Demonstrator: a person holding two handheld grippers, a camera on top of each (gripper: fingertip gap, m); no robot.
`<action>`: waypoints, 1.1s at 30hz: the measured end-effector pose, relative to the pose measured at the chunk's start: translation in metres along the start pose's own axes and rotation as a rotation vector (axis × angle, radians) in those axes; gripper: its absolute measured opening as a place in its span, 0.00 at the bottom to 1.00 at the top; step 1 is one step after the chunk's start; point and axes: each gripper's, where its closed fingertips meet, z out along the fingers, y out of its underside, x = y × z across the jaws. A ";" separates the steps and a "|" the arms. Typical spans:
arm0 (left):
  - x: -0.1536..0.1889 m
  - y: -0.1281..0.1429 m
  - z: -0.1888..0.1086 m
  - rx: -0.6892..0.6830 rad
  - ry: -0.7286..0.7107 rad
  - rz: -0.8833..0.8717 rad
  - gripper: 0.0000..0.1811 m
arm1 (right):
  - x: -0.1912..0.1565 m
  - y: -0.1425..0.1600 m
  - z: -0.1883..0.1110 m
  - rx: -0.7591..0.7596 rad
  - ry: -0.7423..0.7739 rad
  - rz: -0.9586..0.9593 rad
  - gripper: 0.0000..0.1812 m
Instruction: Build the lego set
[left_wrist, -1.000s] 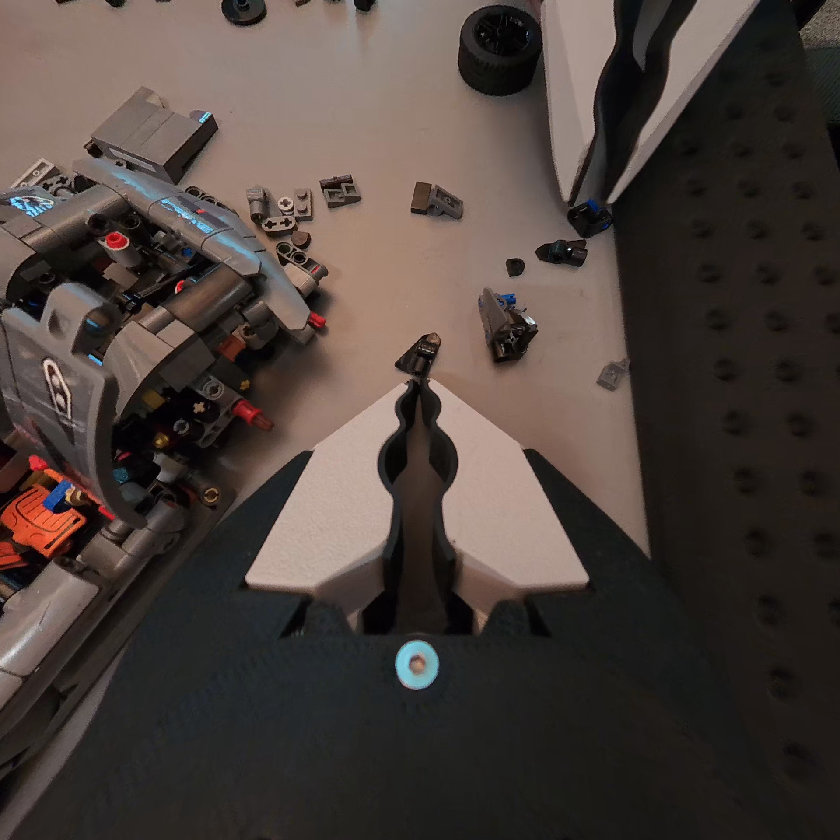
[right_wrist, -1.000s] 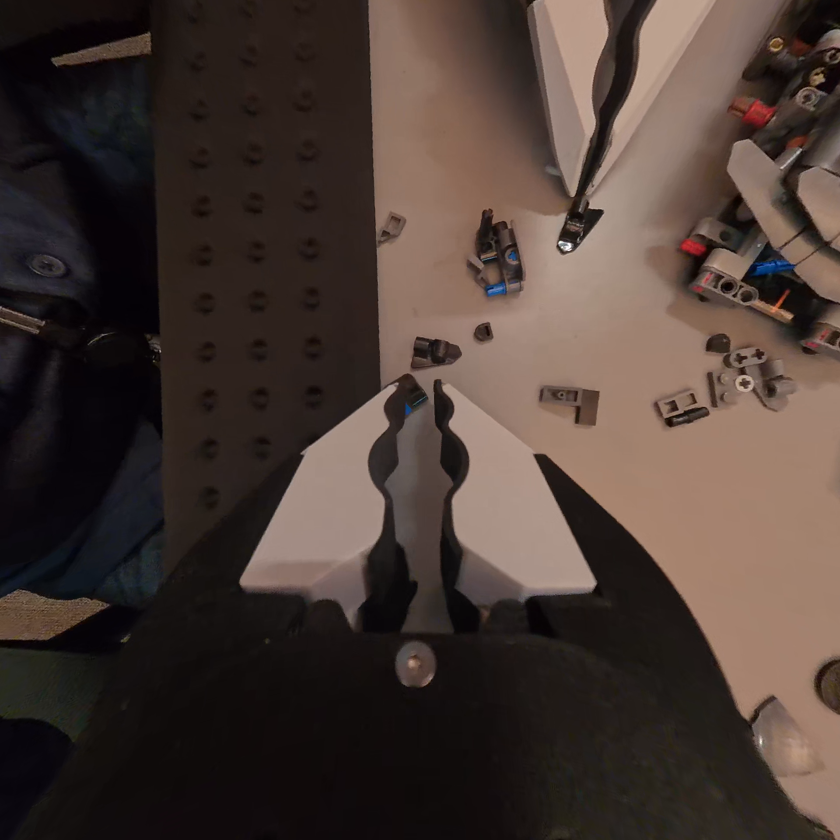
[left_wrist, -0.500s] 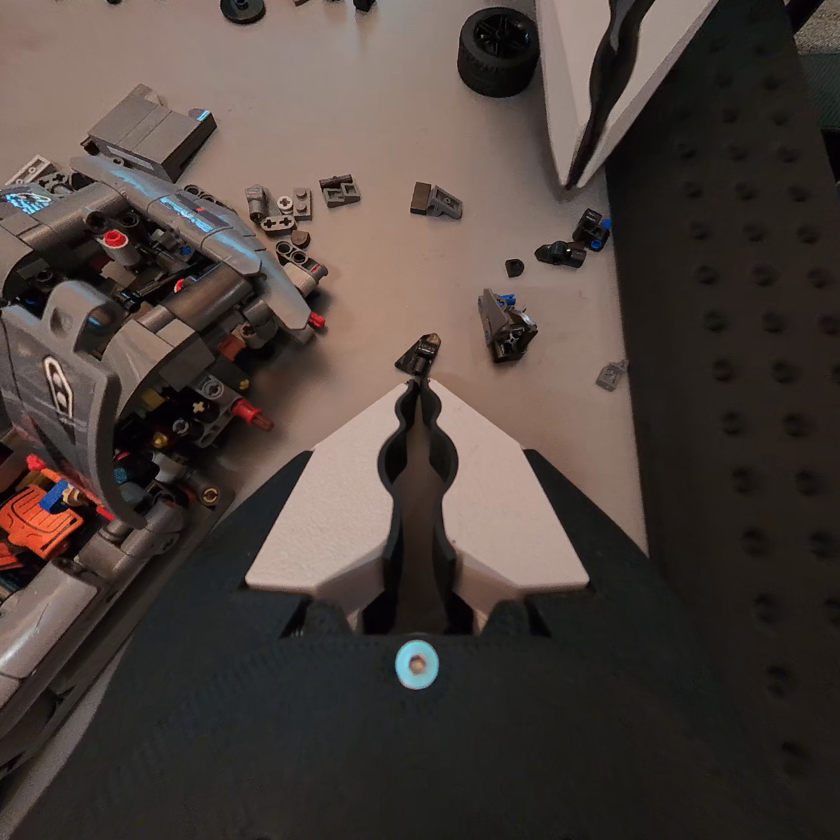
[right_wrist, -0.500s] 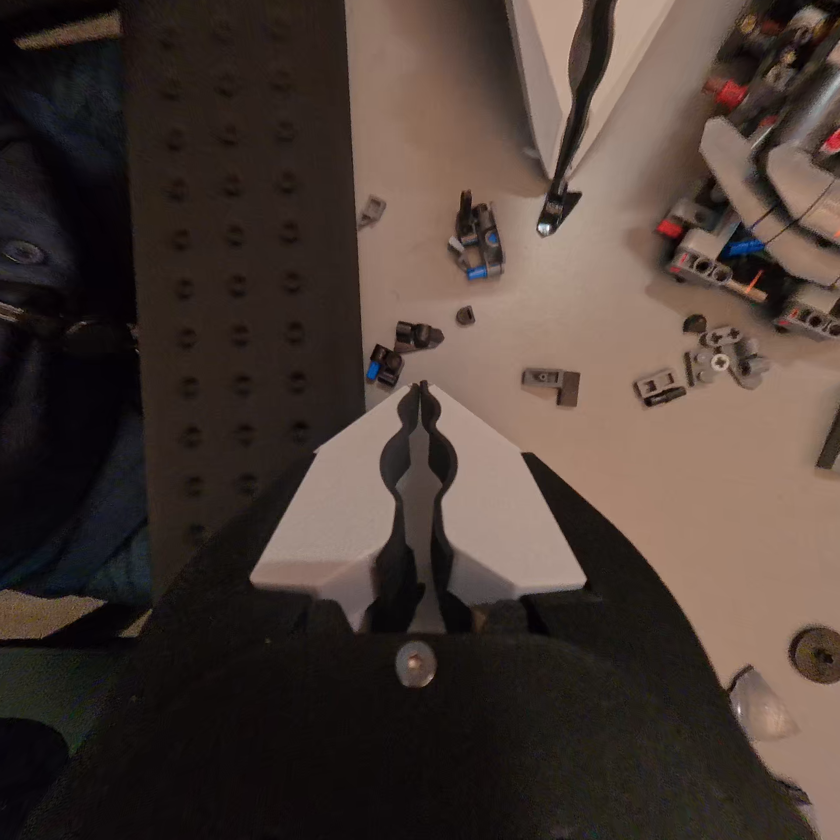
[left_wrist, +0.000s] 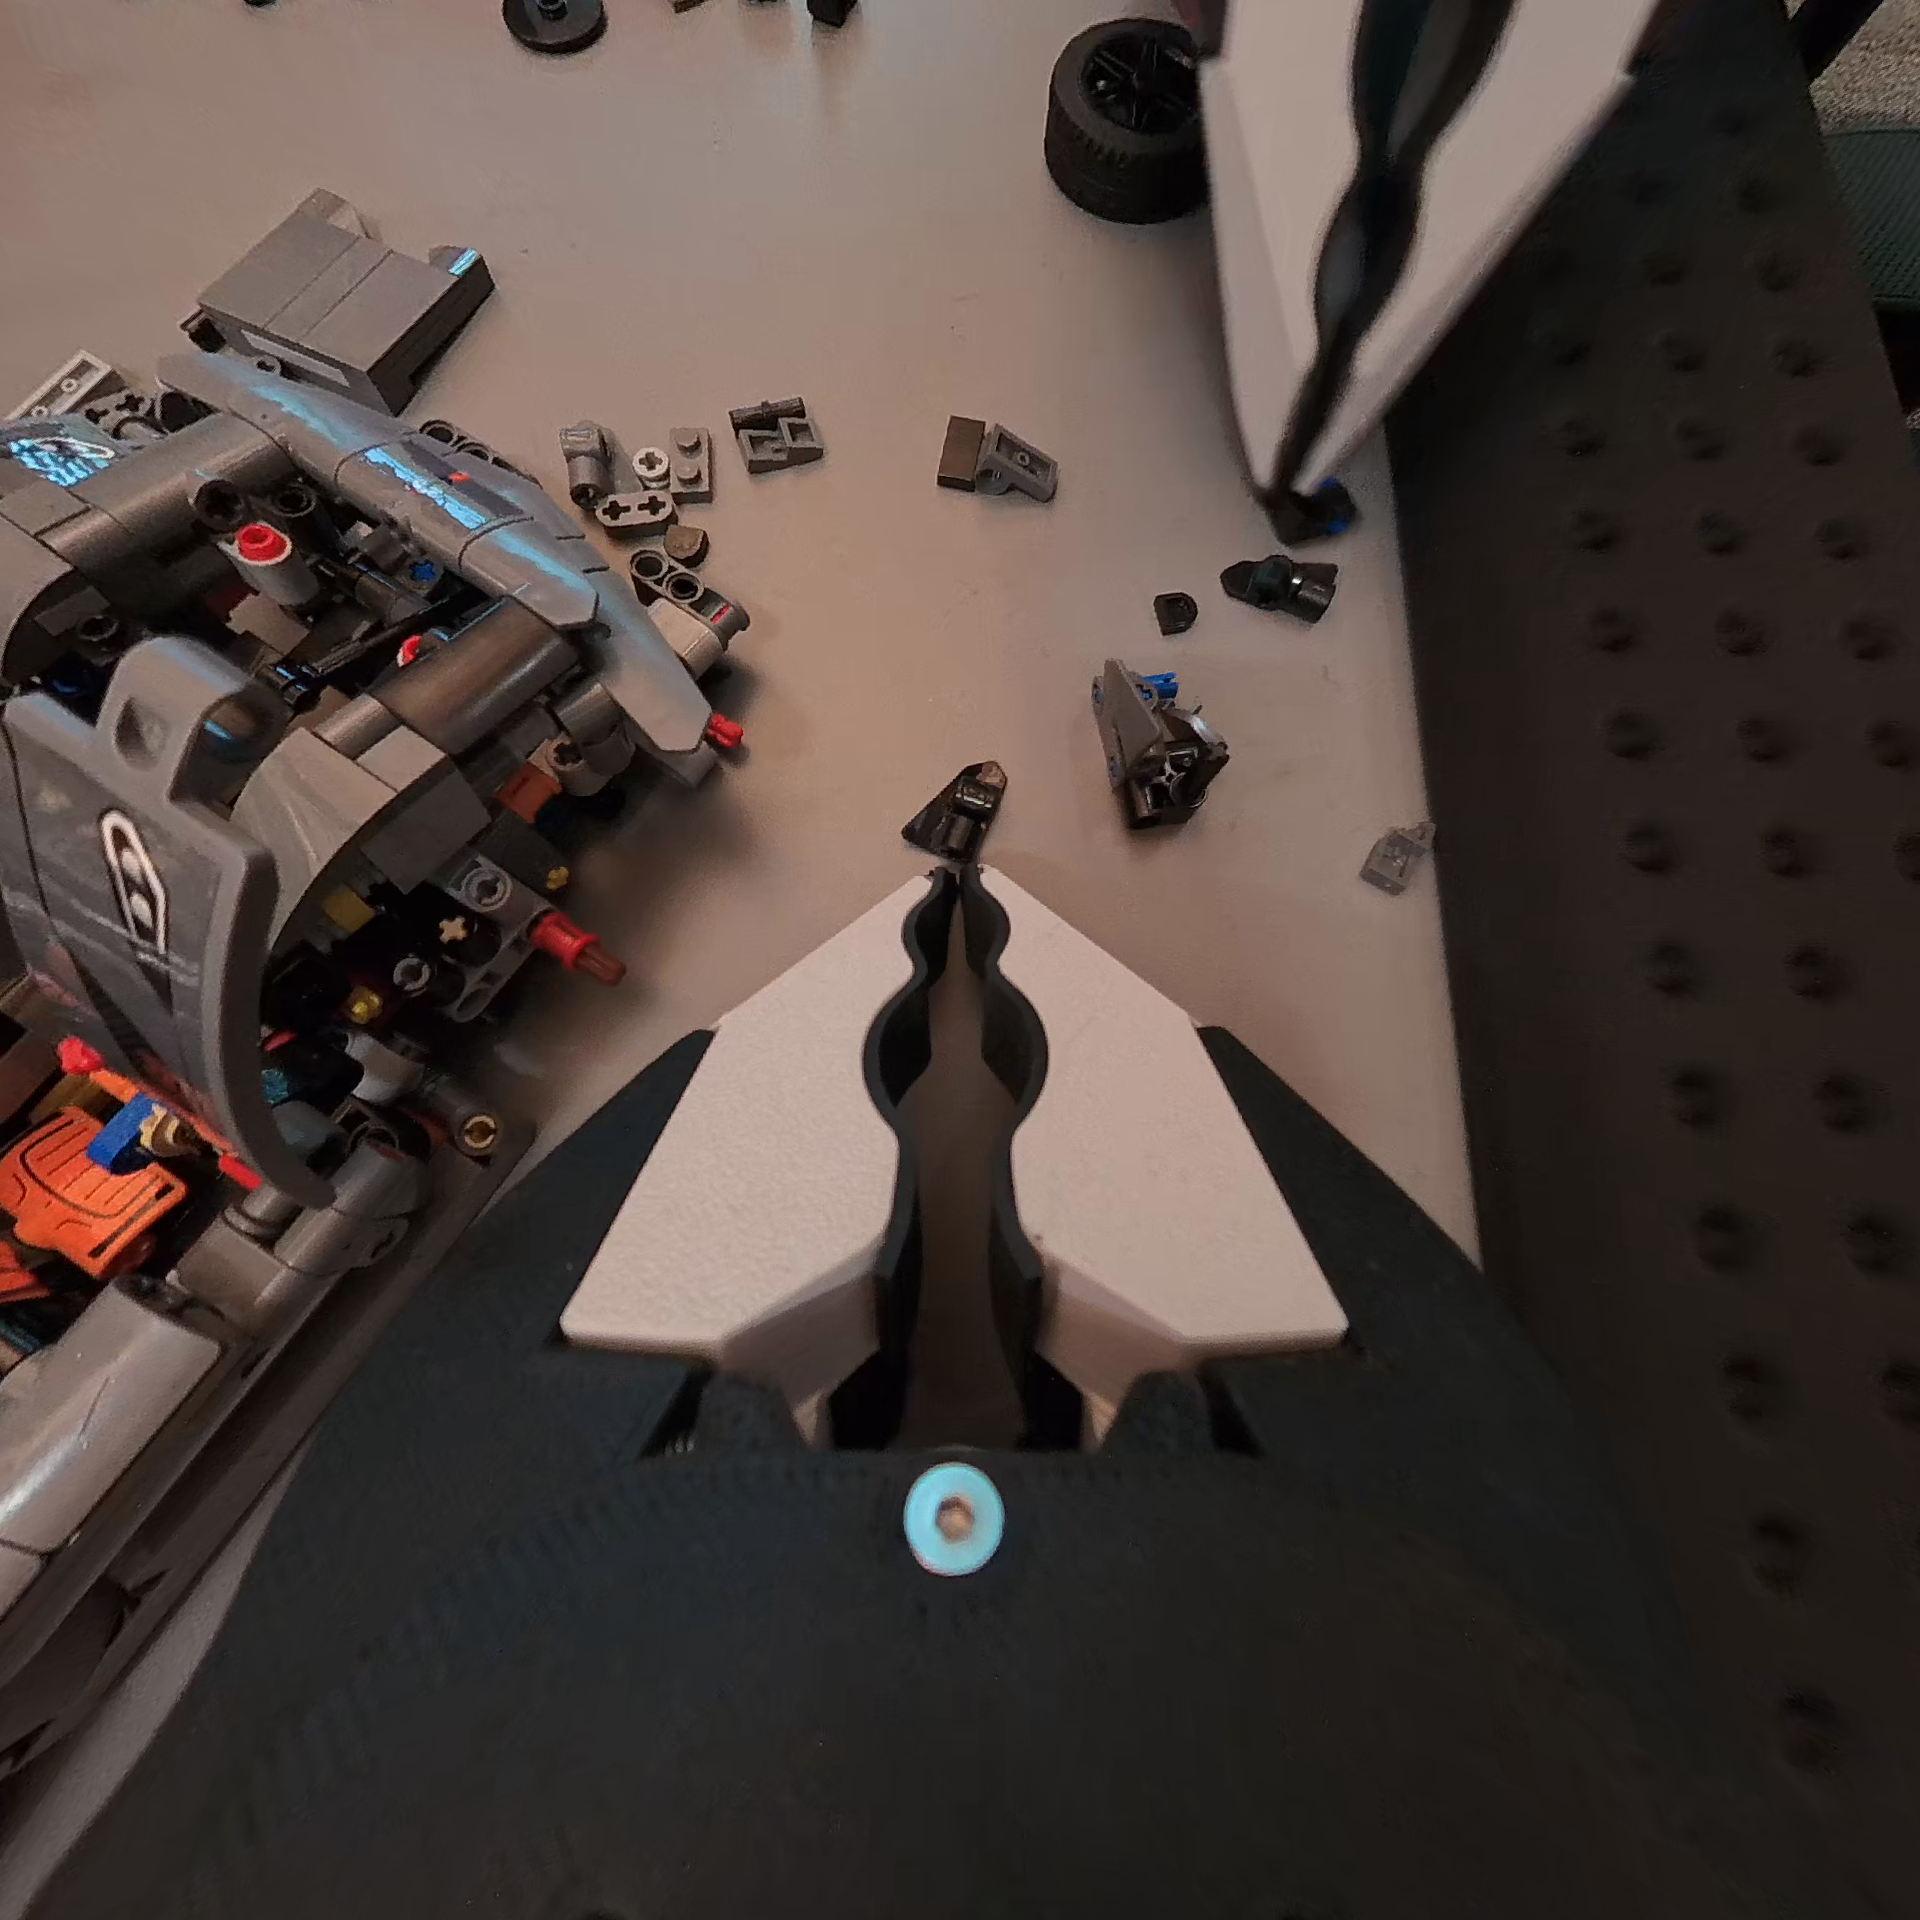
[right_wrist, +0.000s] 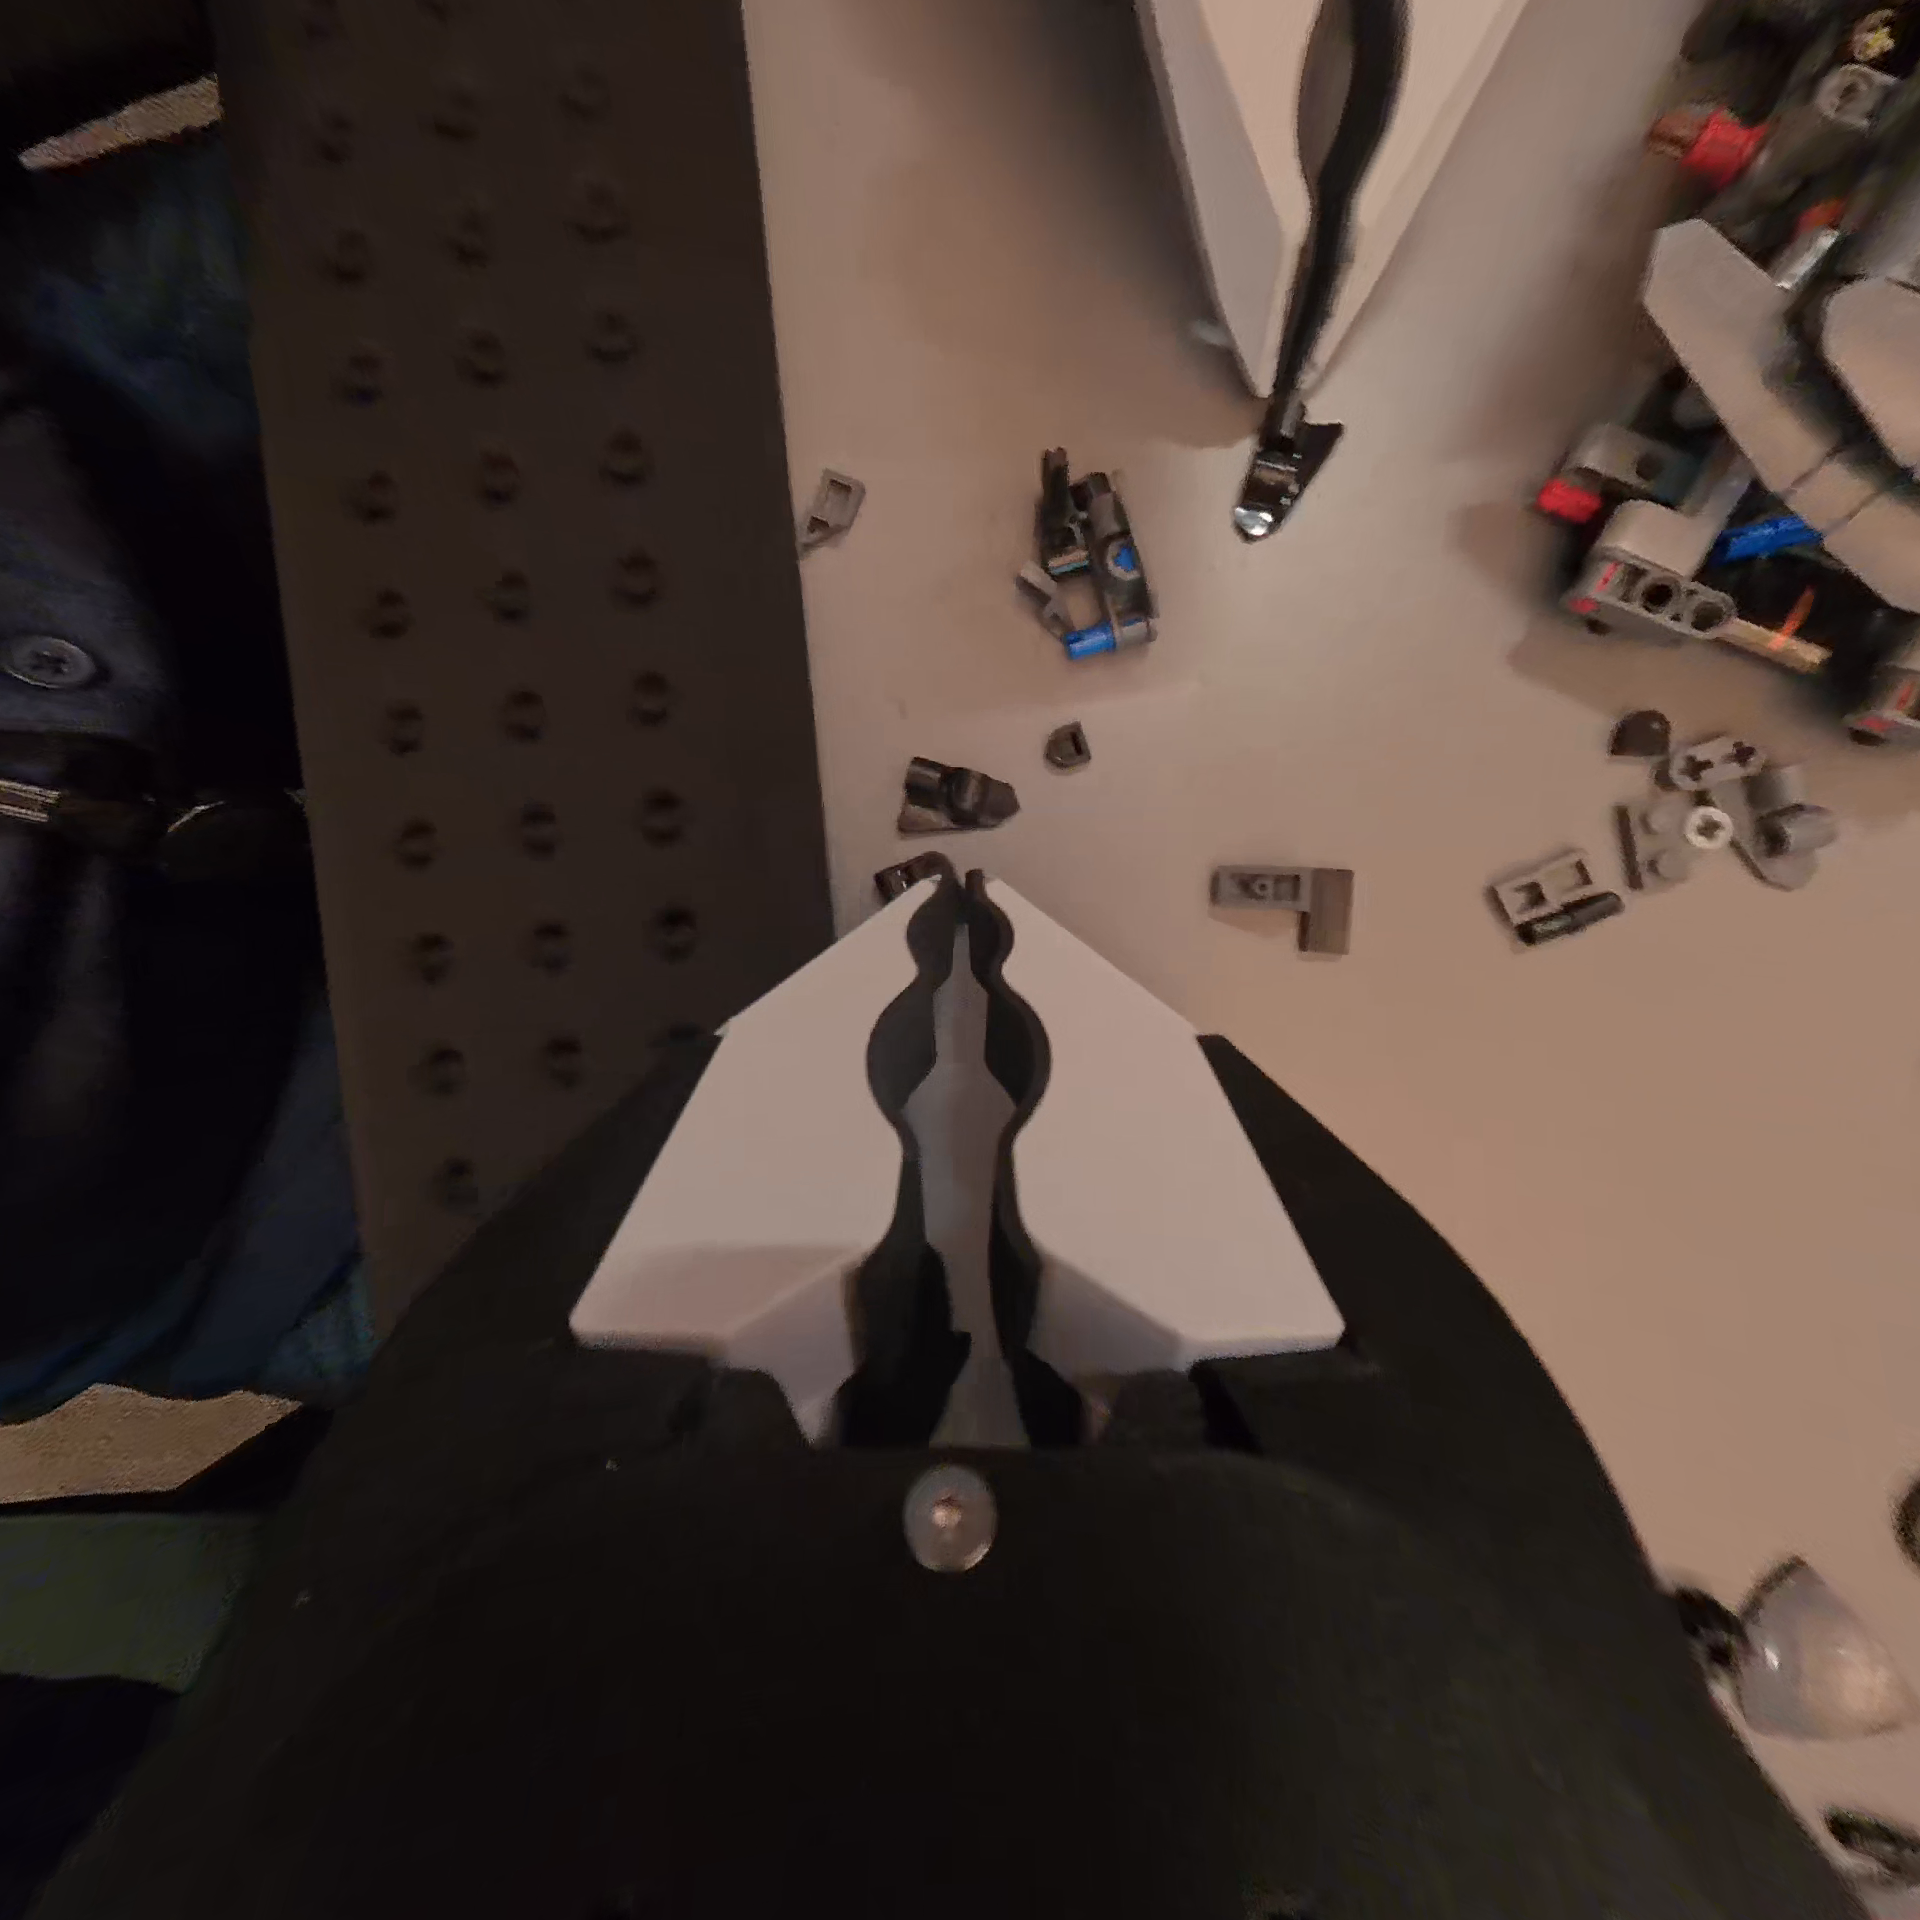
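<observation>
My left gripper (left_wrist: 956, 871) is shut on a small black wedge piece (left_wrist: 958, 810) and holds it at its tips just above the table; the piece also shows in the right wrist view (right_wrist: 1283, 478). My right gripper (right_wrist: 961, 883) is shut, its tips down at the table. A small black-and-blue piece (right_wrist: 909, 876) lies against its left fingertip, not between the jaws; the left wrist view shows it under the tips (left_wrist: 1314, 514). The half-built grey car model (left_wrist: 260, 779) lies at the left.
A dark studded strip (left_wrist: 1714, 831) runs along the table's edge beside the right gripper. Loose parts lie between the grippers: a black cluster with a blue pin (left_wrist: 1158, 748), a black connector (left_wrist: 1283, 584), a grey bracket (left_wrist: 997, 462). A tyre (left_wrist: 1122, 125) stands farther off. About 11 centimeters separates my left fingertips from my right.
The right gripper let go of the black-and-blue piece, shut and drew back; now it is down beside that piece again. The left gripper has stayed put with its wedge.
</observation>
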 end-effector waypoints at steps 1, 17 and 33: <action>0.000 0.000 0.000 0.000 0.000 0.000 0.00 | 0.005 0.002 -0.002 -0.010 0.018 0.000 0.00; 0.000 0.000 0.000 0.001 0.006 -0.006 0.00 | 0.005 0.015 -0.003 -0.017 0.023 0.011 0.06; 0.000 0.000 0.000 0.001 0.008 -0.006 0.00 | 0.003 0.000 0.002 0.014 0.057 -0.031 0.14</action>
